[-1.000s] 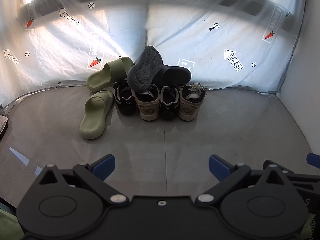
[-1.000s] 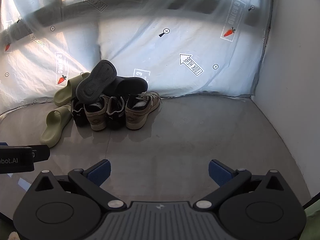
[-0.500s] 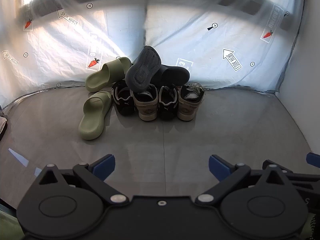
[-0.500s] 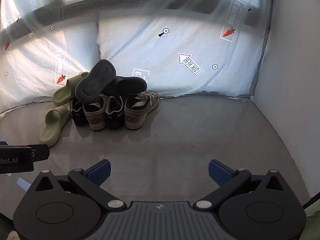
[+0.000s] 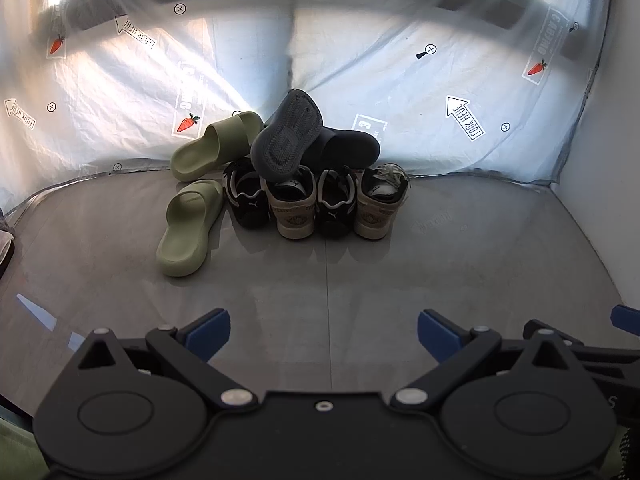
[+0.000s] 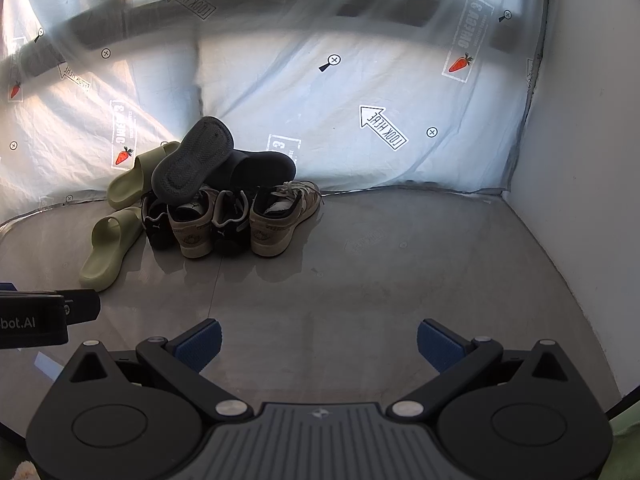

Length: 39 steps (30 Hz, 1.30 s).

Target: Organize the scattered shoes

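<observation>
A heap of shoes lies on the grey floor against the back sheet. Two black sneakers (image 5: 246,200) (image 5: 335,204) alternate with two beige sneakers (image 5: 294,206) (image 5: 380,204), heels toward me. A dark grey slide (image 5: 288,136) leans sole-out on top, its mate (image 5: 342,148) behind it. One olive slide (image 5: 188,228) lies flat at the left, another (image 5: 216,144) leans on the sheet. My left gripper (image 5: 324,332) and right gripper (image 6: 318,342) both hang open and empty, well short of the pile. In the right wrist view the beige sneaker (image 6: 280,216) is the nearest shoe.
A white printed sheet (image 5: 440,92) with carrots and arrows forms the back. A white wall (image 6: 580,160) closes the right side. Bare grey floor (image 6: 400,272) stretches between the grippers and the shoes. The left gripper's body (image 6: 36,320) shows at the right wrist view's left edge.
Both views have drifted back a little, so the shoe pile sits slightly higher and smaller. The shoes have not moved and both grippers stay open.
</observation>
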Motion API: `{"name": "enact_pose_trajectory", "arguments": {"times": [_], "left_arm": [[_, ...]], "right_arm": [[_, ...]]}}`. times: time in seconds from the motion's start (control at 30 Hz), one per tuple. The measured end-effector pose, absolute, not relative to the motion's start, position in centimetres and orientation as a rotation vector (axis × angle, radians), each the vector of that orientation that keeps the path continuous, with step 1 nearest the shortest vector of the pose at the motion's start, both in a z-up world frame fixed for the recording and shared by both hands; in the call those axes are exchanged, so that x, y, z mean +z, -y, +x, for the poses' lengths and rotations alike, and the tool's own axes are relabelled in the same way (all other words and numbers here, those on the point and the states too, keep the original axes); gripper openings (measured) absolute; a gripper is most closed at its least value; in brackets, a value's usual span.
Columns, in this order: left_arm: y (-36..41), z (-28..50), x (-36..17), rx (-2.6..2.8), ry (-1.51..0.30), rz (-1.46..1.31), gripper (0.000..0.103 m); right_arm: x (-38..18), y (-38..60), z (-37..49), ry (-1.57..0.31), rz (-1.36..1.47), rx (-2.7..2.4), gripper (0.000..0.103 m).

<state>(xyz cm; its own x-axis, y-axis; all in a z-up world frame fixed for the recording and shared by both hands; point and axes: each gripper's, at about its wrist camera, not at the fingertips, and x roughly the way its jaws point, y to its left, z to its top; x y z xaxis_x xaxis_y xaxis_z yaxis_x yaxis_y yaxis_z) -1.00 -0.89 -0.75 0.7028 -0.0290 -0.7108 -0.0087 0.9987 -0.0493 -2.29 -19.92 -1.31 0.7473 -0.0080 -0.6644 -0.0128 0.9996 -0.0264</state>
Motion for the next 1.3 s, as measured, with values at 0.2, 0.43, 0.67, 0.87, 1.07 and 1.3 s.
{"name": "enact_pose_trajectory", "arguments": {"times": [0.2, 0.43, 0.67, 0.87, 1.07, 1.3], "left_arm": [[1.0, -1.1, -0.6, -0.013, -0.794, -0.051, 0.101], [0.9, -0.6, -0.7, -0.016, -0.807, -0.062, 0.101], [1.1, 0.1, -0.7, -0.021, -0.812, -0.064, 0.101], [1.0, 1.2, -0.8, -0.019, -0.822, -0.075, 0.101], [1.0, 2.4, -0.9, 0.004, -0.822, -0.066, 0.101], [0.1, 4.3, -1.1, 0.042, -0.802, -0.085, 0.097]], "right_arm": [[-1.4, 20.0, -2.2, -0.726, -0.029, -0.002, 0.103], [-1.6, 19.9, -1.9, -0.728, -0.029, 0.0, 0.103], [-1.7, 20.0, -1.4, -0.73, -0.034, -0.003, 0.103], [-1.8, 20.0, -0.9, -0.731, -0.038, 0.0, 0.103], [-1.8, 20.0, 0.1, -0.722, -0.017, 0.03, 0.103], [-1.9, 20.0, 2.3, -0.711, 0.024, 0.059, 0.103]]}}
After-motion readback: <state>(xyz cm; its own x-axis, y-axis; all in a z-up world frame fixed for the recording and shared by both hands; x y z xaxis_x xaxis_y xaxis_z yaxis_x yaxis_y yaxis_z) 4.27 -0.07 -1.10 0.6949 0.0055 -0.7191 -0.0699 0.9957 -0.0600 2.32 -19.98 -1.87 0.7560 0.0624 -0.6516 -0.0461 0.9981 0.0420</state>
